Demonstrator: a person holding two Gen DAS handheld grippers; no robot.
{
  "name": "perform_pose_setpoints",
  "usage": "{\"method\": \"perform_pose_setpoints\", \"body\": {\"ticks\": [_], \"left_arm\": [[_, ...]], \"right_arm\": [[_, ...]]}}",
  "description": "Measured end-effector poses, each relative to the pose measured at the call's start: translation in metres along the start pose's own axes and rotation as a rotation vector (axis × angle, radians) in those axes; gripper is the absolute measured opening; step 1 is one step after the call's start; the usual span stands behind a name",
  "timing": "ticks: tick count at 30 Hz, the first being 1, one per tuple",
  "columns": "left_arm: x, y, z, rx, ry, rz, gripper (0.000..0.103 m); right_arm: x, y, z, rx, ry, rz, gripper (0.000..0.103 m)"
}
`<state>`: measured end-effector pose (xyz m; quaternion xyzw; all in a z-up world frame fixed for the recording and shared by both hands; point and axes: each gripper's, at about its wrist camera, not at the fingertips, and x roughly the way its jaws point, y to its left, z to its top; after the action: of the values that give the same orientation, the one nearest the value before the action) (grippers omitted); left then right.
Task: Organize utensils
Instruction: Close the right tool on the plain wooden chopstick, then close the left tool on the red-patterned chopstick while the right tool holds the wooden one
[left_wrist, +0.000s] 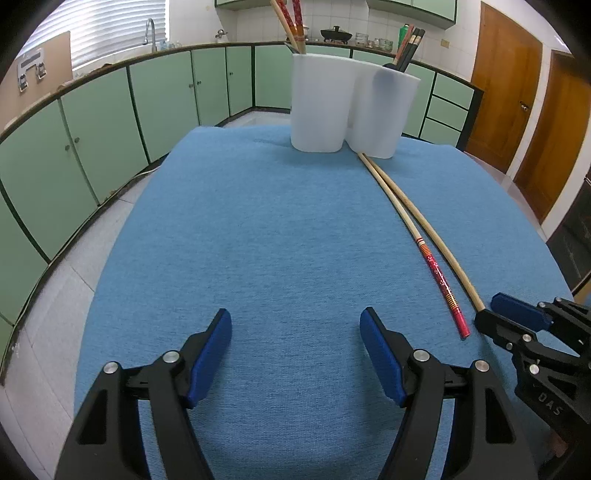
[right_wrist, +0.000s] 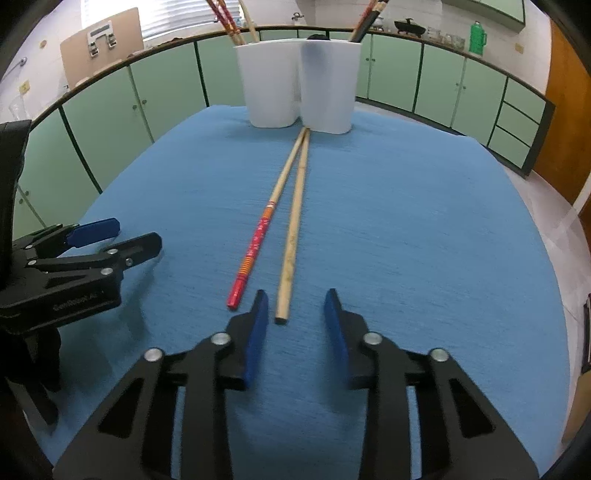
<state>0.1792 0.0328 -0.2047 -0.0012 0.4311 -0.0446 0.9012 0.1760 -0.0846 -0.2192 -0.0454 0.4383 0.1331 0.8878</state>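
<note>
Two long chopsticks lie side by side on the blue cloth, their far tips touching a white two-compartment holder (right_wrist: 295, 85) (left_wrist: 351, 103). One is plain wood (right_wrist: 293, 229) (left_wrist: 436, 240), the other has a red patterned handle (right_wrist: 258, 240) (left_wrist: 439, 277). My right gripper (right_wrist: 296, 299) (left_wrist: 487, 308) stands open around the near end of the plain chopstick, and its blue pads are not touching the stick. My left gripper (left_wrist: 295, 321) (right_wrist: 138, 232) is open over bare cloth to the left, with nothing between its fingers. The holder's left compartment has red-handled chopsticks, the right has dark ones.
The blue-covered table (left_wrist: 258, 221) ends in a rounded edge on both sides, with tiled floor below. Green cabinets (left_wrist: 159, 99) run along the back wall under a counter. Wooden doors (left_wrist: 535, 110) stand at the far right.
</note>
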Motion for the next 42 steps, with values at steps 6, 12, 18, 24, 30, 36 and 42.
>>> {"method": "perform_pose_setpoints", "body": {"ticks": [6, 12, 18, 24, 30, 36, 42], "left_arm": [[0.000, -0.005, 0.000, 0.009, 0.000, -0.008, 0.071], [-0.002, -0.022, -0.001, 0.020, 0.002, -0.058, 0.071], [-0.003, -0.052, -0.001, 0.036, 0.009, -0.130, 0.070], [0.002, -0.080, -0.001, 0.056, 0.015, -0.164, 0.067], [0.006, -0.093, -0.001, 0.082, 0.012, -0.136, 0.051], [0.004, -0.093, -0.003, 0.094, 0.008, -0.125, 0.028], [0.003, -0.101, -0.005, 0.142, 0.007, -0.102, 0.018]], "right_arm": [[-0.001, -0.001, 0.001, 0.001, 0.004, 0.024, 0.007], [-0.009, -0.010, -0.007, 0.019, 0.011, 0.021, 0.006], [-0.021, -0.035, -0.015, 0.082, 0.012, -0.022, 0.006], [-0.021, -0.058, -0.016, 0.131, 0.002, -0.057, 0.006], [-0.017, -0.063, -0.019, 0.142, -0.003, -0.047, 0.006], [-0.018, -0.065, -0.020, 0.149, -0.011, -0.031, 0.006], [-0.019, -0.067, -0.022, 0.150, -0.015, -0.030, 0.006]]}}
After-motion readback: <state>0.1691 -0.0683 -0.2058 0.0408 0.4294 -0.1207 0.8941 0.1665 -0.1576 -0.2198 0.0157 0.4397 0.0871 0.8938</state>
